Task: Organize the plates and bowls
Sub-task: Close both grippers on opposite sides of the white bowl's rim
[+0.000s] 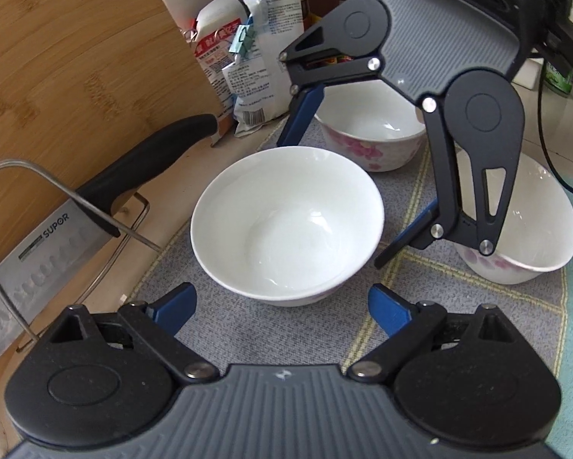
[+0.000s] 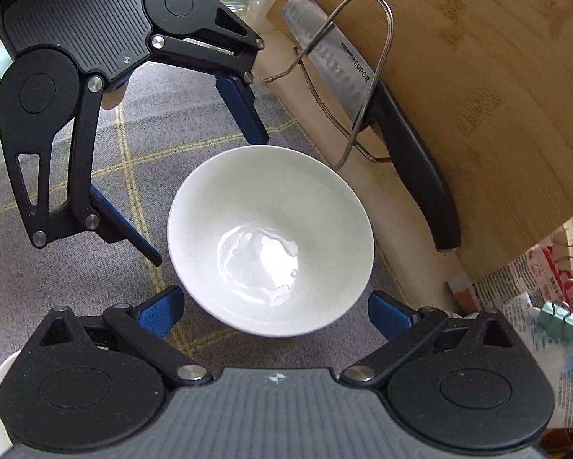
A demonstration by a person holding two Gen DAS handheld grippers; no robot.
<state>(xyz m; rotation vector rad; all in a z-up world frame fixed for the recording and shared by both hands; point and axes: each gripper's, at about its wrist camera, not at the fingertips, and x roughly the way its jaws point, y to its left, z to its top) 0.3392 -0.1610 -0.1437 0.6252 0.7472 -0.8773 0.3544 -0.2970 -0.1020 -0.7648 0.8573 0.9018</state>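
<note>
The plain white ceramic bowl (image 1: 286, 225) is seen upright on the grey woven cloth with yellow check lines (image 1: 420, 306), close to the cloth's edge nearest the steel rack. It is flanked by both tools. The left gripper (image 1: 282, 308) is held spread wide just short of the bowl's near rim, nothing clasped. The right gripper (image 2: 275, 306) is likewise splayed open and empty, its blue fingers (image 2: 160, 311) on either side of the rim. Two white bowls with pink flower prints (image 1: 370, 134) (image 1: 523, 225) are spotted farther along the cloth, unstacked. No plates can be made out. Nothing looks nested yet, so the sorting is judged barely started. A steel cleaver with black handle (image 2: 363, 80) is propped in the wire rack (image 2: 382, 38) against a bamboo board (image 2: 477, 57).
</note>
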